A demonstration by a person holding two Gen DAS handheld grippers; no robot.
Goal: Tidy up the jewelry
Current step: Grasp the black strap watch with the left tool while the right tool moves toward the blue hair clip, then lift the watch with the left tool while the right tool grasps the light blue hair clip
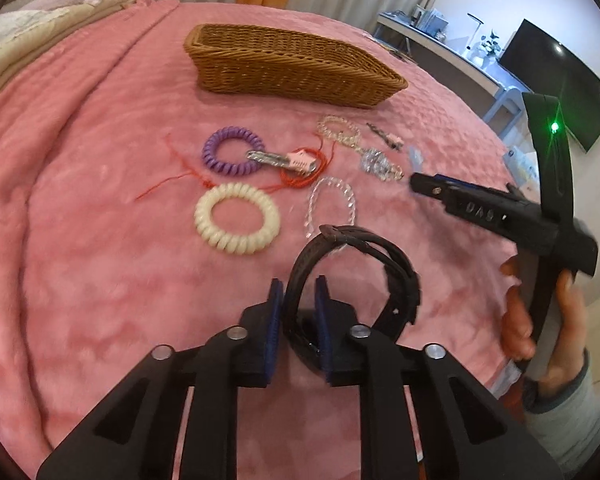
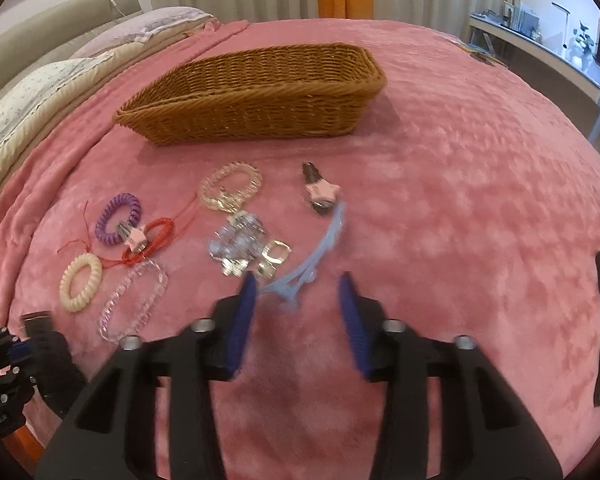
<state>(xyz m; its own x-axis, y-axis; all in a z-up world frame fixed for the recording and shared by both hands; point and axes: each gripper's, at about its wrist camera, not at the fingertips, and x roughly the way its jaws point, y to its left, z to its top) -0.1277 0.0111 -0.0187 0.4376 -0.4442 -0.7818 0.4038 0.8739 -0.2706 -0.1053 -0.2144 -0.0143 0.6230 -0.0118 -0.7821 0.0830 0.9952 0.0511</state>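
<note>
I am clamping the left gripper (image 1: 298,300) on the black strap (image 1: 356,276), a looped band like a watch strap; the blue pads (image 1: 275,312) are pressing one side of the loop between them, low on the near arc, while the rest of the loop is standing proud over the pink blanket (image 1: 100,280). My right gripper (image 2: 298,300) is standing apart with nothing pinched: its pads (image 2: 246,312) are straddling the tail of a pale blue hair clip (image 2: 308,268) that is still lying on the blanket.

The strap is looking light and rubbery, so I am judging it will flex and swing instead of holding shape; a grip on the thick doubled part near the buckle would be steadier than on the single band. The blue clip is looking thin, stiff and probably slippery plastic, so I would be taking it across its narrow stem, not at the toothed end.

Beyond the fingers, the white coil tie (image 1: 236,220), the purple coil tie (image 1: 232,152), a red cord bracelet (image 1: 304,168) and several clear bead bracelets (image 1: 332,204) are lying loose. The wicker basket (image 1: 292,68) is sitting farther back on the blanket, well apart from both grippers, and no jewelry is showing inside it from these angles.
</note>
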